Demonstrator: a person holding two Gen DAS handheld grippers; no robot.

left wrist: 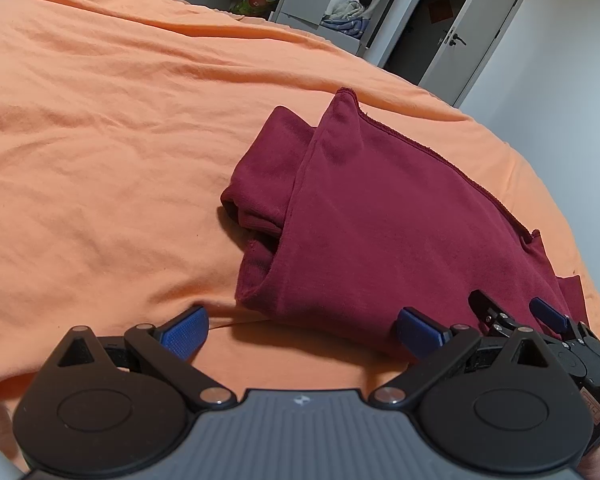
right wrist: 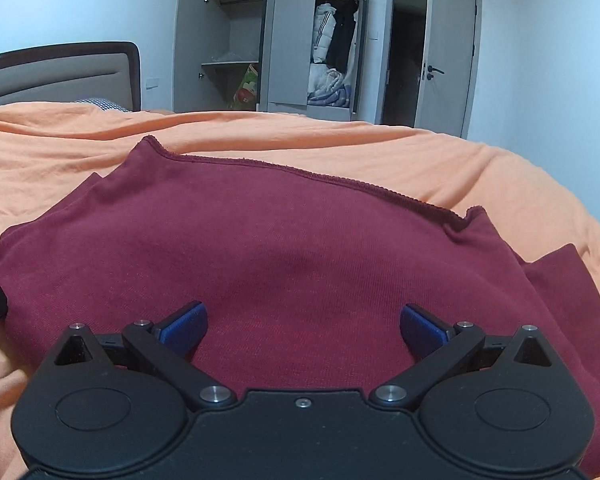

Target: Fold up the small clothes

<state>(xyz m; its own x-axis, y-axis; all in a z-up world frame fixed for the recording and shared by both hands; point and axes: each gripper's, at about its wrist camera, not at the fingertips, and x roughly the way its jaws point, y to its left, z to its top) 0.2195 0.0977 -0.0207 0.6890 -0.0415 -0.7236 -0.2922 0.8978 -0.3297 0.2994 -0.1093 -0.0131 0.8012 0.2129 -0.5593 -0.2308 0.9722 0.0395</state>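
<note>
Maroon garment (left wrist: 380, 216) folded on orange bed (left wrist: 100, 140), centre-right of frame. Left gripper (left wrist: 302, 334) spread, empty. Right gripper (right wrist: 304, 330) spread above garment, empty.

Bedspread (left wrist: 100, 140) left of maroon garment (left wrist: 380, 220) bare, passable.

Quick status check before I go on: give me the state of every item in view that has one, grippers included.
left gripper: open, holding nothing, at the near edge of the garment
right gripper: open, holding nothing, over the garment
maroon garment: partly folded, lying on the bed
orange bedspread: spread out, wrinkled
wardrobe doors: open
room door: open
</note>
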